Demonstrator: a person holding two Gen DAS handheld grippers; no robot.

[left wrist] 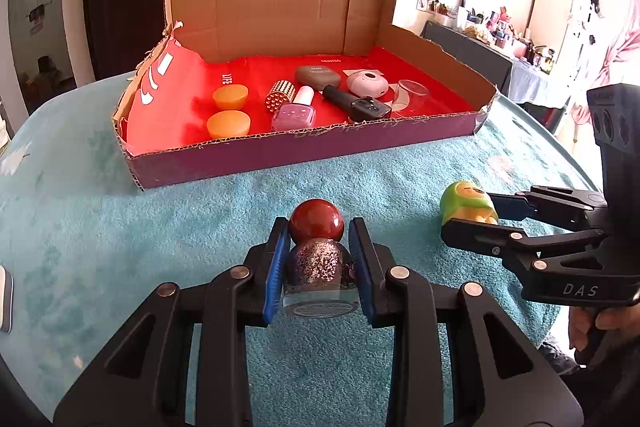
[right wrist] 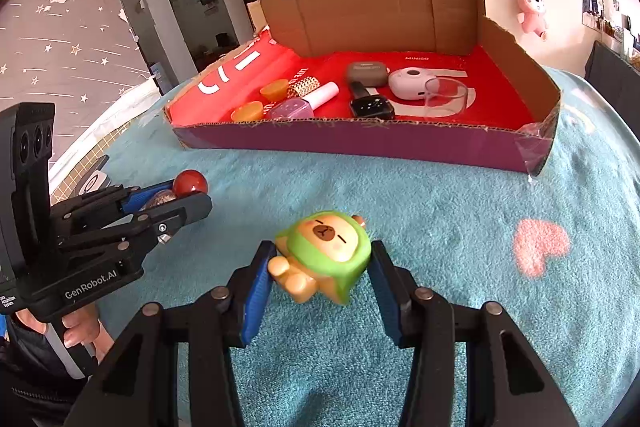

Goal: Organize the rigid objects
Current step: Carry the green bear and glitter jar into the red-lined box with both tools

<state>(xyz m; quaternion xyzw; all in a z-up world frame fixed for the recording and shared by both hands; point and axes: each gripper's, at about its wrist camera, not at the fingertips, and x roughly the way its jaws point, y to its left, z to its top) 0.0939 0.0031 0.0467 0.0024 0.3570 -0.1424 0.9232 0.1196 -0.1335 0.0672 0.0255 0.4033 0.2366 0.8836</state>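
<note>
My biggest worry is the nail polish bottle [left wrist: 318, 259] in my left tongs [left wrist: 319, 259]. The blue pads [left wrist: 277, 269] press on its rounded glitter body, just under the red ball cap [left wrist: 316, 225], and a curved glass side like that could squirt forward or twist out if I tilt or jolt on the way to the box [left wrist: 304, 151]. The box's front wall stands between me and the red floor inside, so carrying too low would knock the bottle against the cardboard.

The right side looks riskier. My right tongs [right wrist: 322, 267] sit around the little bear toy [right wrist: 324, 255], which lies tilted on the teal blanket [right wrist: 440, 227]. The left pad [right wrist: 258, 291] seems to touch its paw, and the right pad is against the green hood, but I cannot tell whether the squeeze is firm; the jaws are fairly wide and the toy's shape is lumpy, so it may pivot or drop as I lift.

Inside the box there is little spare room near the front: orange cups [left wrist: 230, 109], a pink polish bottle [left wrist: 296, 111], a watch [left wrist: 356, 103] and a clear glass [left wrist: 408, 95] could be bumped and rolled when I set things down.

Both tongs are held low and roughly level over the blanket, pointing toward the box, left one near the middle, right one off to its side, well apart from each other.
</note>
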